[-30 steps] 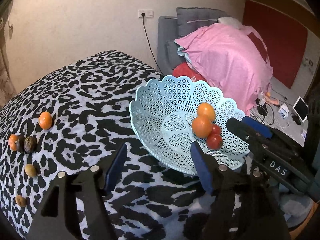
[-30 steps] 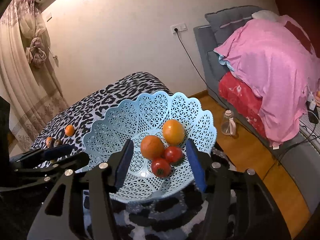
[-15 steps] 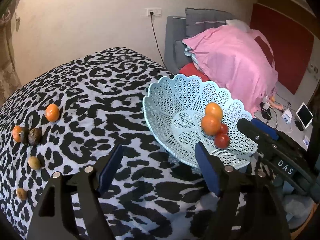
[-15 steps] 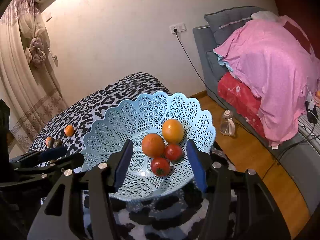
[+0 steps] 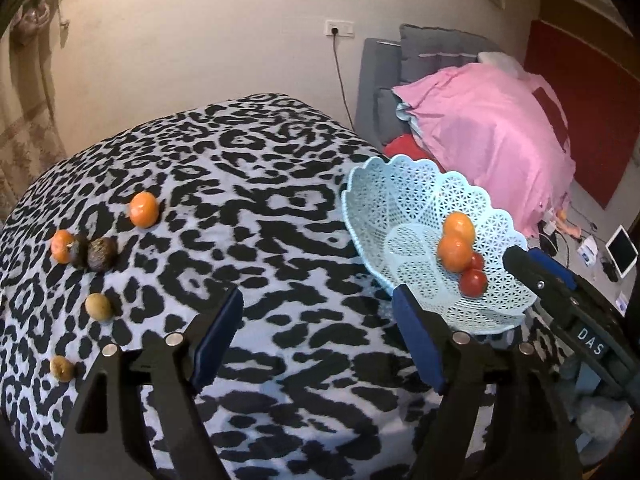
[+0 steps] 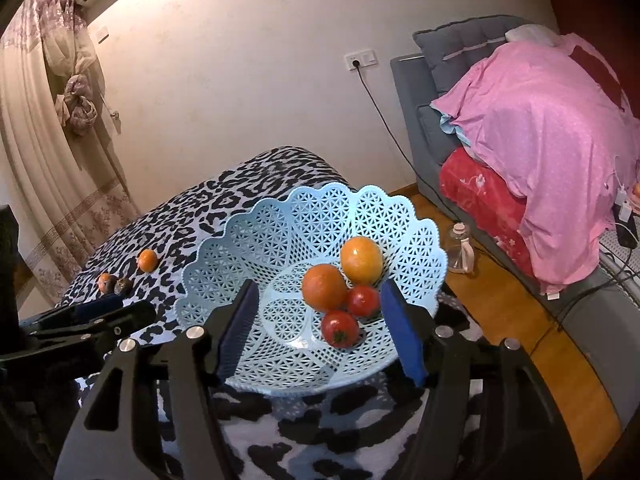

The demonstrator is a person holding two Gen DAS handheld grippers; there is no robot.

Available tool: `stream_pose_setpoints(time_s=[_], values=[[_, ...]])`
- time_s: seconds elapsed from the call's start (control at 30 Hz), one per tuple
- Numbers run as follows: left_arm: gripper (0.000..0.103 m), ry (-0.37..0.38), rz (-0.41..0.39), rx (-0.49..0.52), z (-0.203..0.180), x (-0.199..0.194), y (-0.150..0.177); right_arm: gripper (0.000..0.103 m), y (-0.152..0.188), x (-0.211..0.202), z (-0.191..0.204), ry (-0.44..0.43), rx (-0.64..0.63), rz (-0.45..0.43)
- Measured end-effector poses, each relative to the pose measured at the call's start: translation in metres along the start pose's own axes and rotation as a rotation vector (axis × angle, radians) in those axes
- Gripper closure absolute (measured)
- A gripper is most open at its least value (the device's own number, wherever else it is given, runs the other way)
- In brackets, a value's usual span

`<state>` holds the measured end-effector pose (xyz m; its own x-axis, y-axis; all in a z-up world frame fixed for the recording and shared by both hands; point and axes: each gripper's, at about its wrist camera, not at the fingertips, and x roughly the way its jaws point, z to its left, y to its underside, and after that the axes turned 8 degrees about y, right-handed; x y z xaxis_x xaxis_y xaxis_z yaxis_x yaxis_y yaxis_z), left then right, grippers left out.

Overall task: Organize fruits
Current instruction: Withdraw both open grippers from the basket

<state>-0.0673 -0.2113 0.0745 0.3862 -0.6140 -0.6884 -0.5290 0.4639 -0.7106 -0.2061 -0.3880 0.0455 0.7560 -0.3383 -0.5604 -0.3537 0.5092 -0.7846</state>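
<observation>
Both tongs open: left gripper (image 5: 318, 330), right gripper (image 6: 320, 326). Basket (image 6: 256, 248) overhangs the near-right edge; a nudge could tip the oranges (image 6: 324, 286) out.

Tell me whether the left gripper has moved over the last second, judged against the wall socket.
Yes. The left gripper has swung leftward: the white wall socket and light blue lattice plastic basket slid right in its view.
</observation>
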Motion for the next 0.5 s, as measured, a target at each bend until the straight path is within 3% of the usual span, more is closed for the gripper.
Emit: stream_pose_setpoints(time_s=[0.5], values=[[0.027, -0.076, -0.043, -0.07, 0.041, -0.023, 0.013, 0.036, -0.001, -0.003, 0.028, -0.028, -0.041, 0.003]])
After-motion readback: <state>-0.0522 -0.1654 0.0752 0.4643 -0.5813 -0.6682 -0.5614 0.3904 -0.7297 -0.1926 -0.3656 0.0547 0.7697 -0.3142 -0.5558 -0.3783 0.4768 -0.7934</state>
